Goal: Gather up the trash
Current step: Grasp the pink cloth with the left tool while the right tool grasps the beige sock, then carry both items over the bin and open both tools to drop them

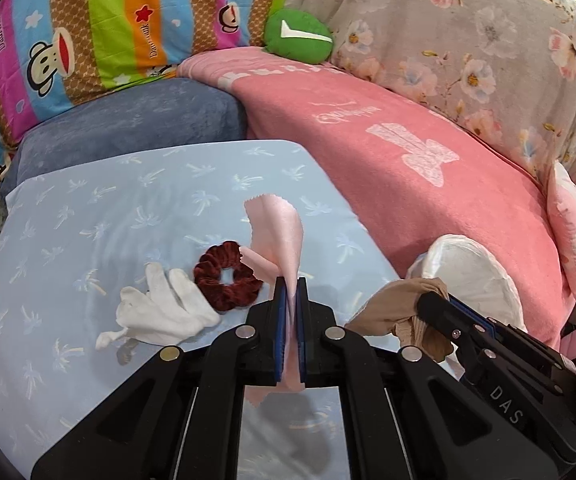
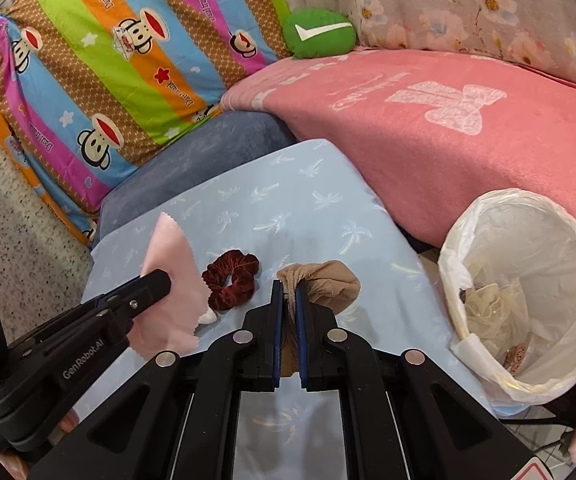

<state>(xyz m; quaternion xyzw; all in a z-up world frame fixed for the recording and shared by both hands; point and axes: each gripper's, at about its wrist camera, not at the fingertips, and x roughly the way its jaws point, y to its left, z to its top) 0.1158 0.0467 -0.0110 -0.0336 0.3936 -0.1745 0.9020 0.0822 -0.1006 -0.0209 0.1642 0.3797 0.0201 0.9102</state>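
My left gripper (image 1: 292,284) is clamped on a pink cloth (image 1: 280,236), which stands up between its closed fingers above the light blue sheet (image 1: 88,208). My right gripper (image 2: 288,286) is clamped on a bunched tan stocking (image 2: 324,284), held just above the same sheet. Just beyond the left gripper, a dark red scrunchie (image 1: 226,276) lies on the sheet, touching a white glove (image 1: 164,308). To my right, the bin (image 2: 528,296), lined with a white bag, holds some scraps. Farther back lie a pink blanket (image 1: 428,184) and a green cushion (image 1: 298,34).
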